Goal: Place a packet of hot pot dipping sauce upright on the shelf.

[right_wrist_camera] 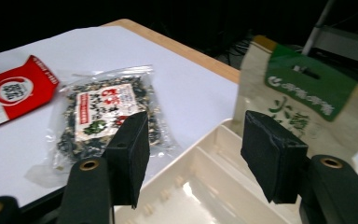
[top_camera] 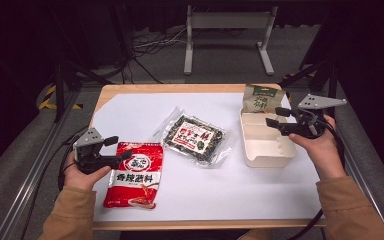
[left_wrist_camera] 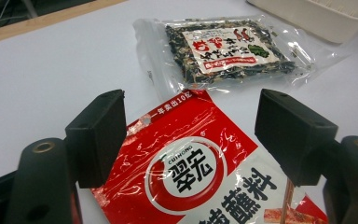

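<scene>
red glossy sachet [left_wrist_camera: 200,172] looks light, soft, slippery; take its near-left edge. both hand-held grippers, left [top_camera: 114,150] and right [top_camera: 277,117], stand wide, empty.

In the left gripper view, the red packet [left_wrist_camera: 200,172] ran off the bottom edge, and the cream tray [left_wrist_camera: 326,16] was cut at the upper right. In the right gripper view, the green-labelled pouch [right_wrist_camera: 307,93] looked blurred, its print unreadable.

Right tool [right_wrist_camera: 193,156] jaws apart over cream divided tray [right_wrist_camera: 200,186], green-labelled pouch [right_wrist_camera: 303,98] standing behind, seaweed packet [right_wrist_camera: 105,112] and red sachet [right_wrist_camera: 16,91] on white tabletop [right_wrist_camera: 186,88]
</scene>
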Tool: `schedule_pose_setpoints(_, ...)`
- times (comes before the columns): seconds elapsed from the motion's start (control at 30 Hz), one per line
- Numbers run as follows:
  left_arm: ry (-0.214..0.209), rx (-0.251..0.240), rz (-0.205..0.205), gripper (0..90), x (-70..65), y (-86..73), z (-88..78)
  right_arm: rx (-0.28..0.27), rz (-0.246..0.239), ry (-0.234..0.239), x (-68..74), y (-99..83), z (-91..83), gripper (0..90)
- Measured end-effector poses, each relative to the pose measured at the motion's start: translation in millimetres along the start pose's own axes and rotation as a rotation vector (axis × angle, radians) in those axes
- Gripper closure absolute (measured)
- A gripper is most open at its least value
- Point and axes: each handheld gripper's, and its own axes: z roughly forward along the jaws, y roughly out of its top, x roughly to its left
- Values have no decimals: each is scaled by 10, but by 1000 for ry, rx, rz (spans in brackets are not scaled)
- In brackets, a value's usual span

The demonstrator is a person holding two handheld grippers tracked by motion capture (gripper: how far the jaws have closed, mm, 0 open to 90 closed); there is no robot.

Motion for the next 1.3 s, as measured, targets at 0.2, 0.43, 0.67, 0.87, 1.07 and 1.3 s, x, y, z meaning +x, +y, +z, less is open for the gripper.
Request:
schedule_pose_setpoints(0.2, -12, 2, -4, 242, 19, 11, -32, -4, 5, 53, 179, -30, -16, 427)
schedule_pose_setpoints(0.43, -1, 28, -7, 269, 53, 26, -16, -34, 11, 97, 361, -107, -5, 448)
schedule_pose_setpoints(0.67, 25, 21, 0, 263, 116, 28, 2, -12, 6, 130, 475, -142, 91, 449)
schedule_pose_setpoints(0.87, 35, 31, -24, 253, 239, 10, 48, 3, -13, 163, 596, -142, 129, 431)
schedule_pose_setpoints(1.07, 35, 45, -62, 222, 366, -22, 145, 23, -32, 176, 696, -158, 186, 413)
schedule_pose_setpoints(1.3, 25, 70, -104, 215, 504, -101, 233, 53, -48, 198, 810, -162, 263, 411)
